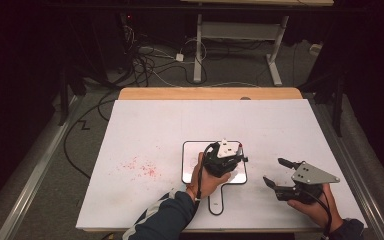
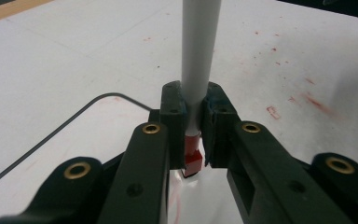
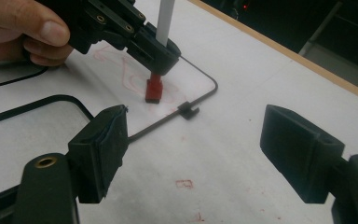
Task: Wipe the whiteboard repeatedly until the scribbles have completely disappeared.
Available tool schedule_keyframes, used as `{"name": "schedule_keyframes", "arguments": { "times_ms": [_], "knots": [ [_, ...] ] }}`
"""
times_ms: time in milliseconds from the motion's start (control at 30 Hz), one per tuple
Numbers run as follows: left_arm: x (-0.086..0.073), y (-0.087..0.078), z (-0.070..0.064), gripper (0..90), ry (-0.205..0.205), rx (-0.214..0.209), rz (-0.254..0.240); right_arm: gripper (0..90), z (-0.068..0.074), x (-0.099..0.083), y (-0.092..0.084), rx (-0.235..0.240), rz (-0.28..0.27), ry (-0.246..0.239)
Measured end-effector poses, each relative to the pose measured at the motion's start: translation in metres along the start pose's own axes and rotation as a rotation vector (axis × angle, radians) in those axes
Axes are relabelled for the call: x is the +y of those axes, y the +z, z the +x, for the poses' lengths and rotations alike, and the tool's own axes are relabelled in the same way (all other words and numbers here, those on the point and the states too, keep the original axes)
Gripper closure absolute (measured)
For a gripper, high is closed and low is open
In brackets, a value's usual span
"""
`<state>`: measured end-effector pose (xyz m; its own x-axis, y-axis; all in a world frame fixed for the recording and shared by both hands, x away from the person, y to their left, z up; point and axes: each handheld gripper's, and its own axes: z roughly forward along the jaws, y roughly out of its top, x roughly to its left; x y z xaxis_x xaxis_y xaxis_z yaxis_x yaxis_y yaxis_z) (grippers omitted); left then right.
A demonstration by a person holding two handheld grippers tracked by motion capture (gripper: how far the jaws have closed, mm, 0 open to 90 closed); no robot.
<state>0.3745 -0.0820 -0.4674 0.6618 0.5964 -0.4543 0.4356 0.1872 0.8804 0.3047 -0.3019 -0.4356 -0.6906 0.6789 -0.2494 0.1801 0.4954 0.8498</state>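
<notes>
White tabletop [image 1: 145,125], red flecks. Left claw [image 2: 193,140] is gripping the marker [image 2: 198,56], tip on the board [image 3: 200,74]; I'm keeping it upright, pressing lightly. Right claw [image 3: 193,149] is idling, released.

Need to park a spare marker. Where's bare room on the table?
Free: the far strip between the small whiteboard and the wooden edge, and the far-left corner beyond the red smudges. Crowded: the near middle, where the left hand-held gripper holds a marker, and near right by the right hand-held gripper.
</notes>
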Motion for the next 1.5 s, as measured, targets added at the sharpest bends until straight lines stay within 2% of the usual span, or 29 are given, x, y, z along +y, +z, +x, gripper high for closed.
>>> {"name": "schedule_keyframes", "arguments": {
  "times_ms": [133,200,233,533,700,767,900,967,1033,1100,1167,1267,1367,1500],
  "knots": [
    [0.001,-0.008,0.006,79.0,0.008,0.023,-0.004,24.0,0.002,-0.002,0.001,0.005,0.019,-0.015],
    [0.004,-0.014,0.01,79.0,-0.011,0.037,-0.003,24.0,0.003,-0.001,0.0,0.001,0.021,-0.02],
    [0.004,-0.016,0.012,79.0,-0.005,0.048,-0.003,24.1,0.003,0.0,0.0,-0.001,0.018,-0.018],
    [0.01,-0.049,0.033,79.0,-0.033,0.126,-0.017,24.0,0.003,0.0,-0.001,-0.017,0.021,-0.022],
    [0.01,-0.07,0.042,79.0,-0.011,0.147,-0.015,24.1,0.003,0.0,-0.001,-0.018,0.026,-0.026],
    [0.012,-0.078,0.048,79.0,-0.048,0.151,-0.018,24.1,0.004,0.0,-0.002,-0.02,0.03,-0.028],
    [0.012,-0.091,0.054,79.0,-0.016,0.171,-0.024,24.1,0.005,0.0,-0.002,-0.027,0.033,-0.035],
    [0.013,-0.095,0.059,79.0,-0.033,0.172,-0.037,24.1,0.005,0.0,-0.002,-0.024,0.036,-0.038],
    [0.013,-0.094,0.061,79.0,-0.049,0.167,-0.043,24.3,0.005,0.0,-0.002,-0.024,0.042,-0.043],
    [0.012,-0.091,0.057,79.0,-0.042,0.173,-0.043,24.3,0.006,0.0,-0.003,-0.021,0.041,-0.044],
    [0.011,-0.087,0.053,79.0,-0.055,0.156,-0.043,24.3,0.007,0.001,-0.003,-0.019,0.04,-0.049],
    [0.008,-0.074,0.04,79.0,-0.068,0.128,-0.029,24.3,0.007,0.0,-0.001,-0.018,0.051,-0.047],
    [0.002,-0.059,0.024,79.1,-0.034,0.103,-0.013,24.3,0.008,0.0,0.0,-0.015,0.056,-0.051],
    [0.0,-0.048,0.018,79.0,-0.048,0.094,-0.018,24.3,0.007,0.0,-0.003,-0.015,0.047,-0.046]
  ]
}}
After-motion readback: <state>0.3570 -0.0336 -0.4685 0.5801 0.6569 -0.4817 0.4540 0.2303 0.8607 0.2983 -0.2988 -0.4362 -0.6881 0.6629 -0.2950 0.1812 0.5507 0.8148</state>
